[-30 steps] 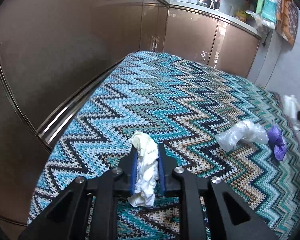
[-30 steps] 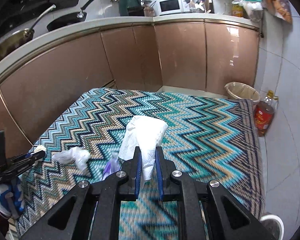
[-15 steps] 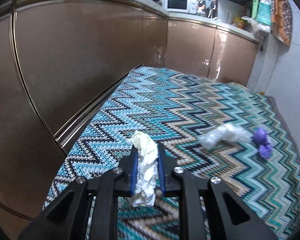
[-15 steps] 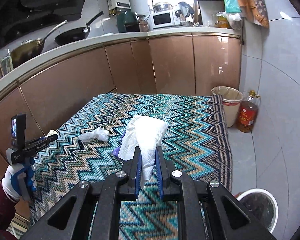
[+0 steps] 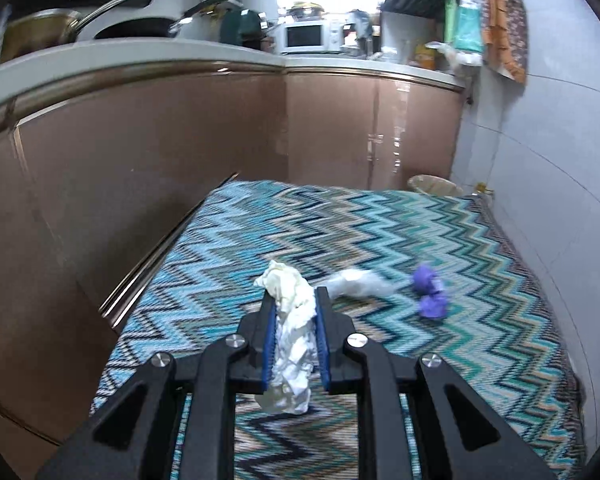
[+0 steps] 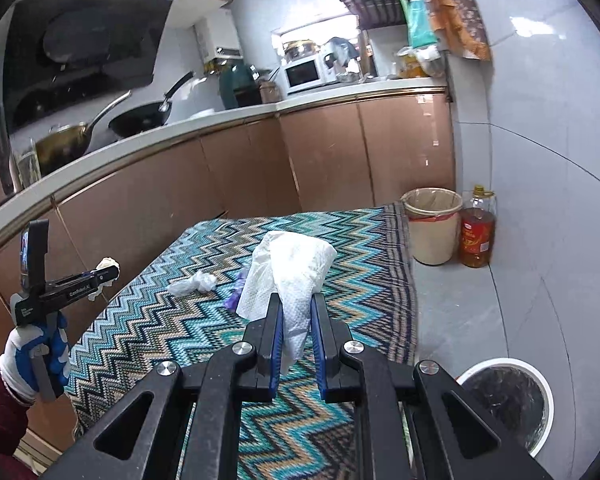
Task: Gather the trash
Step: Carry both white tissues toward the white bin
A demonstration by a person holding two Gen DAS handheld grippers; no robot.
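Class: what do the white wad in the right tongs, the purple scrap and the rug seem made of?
Wad: likely paper towel, matte with dimpled embossing. Purple scrap: perhaps thin plastic or a glove; crumpled, too blurred to tell. Rug: woven textile, matte zigzag weave.

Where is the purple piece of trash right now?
The purple trash lies on the zigzag rug, right of centre in the left wrist view, just right of the crumpled clear plastic. In the right wrist view the held paper towel mostly hides it.
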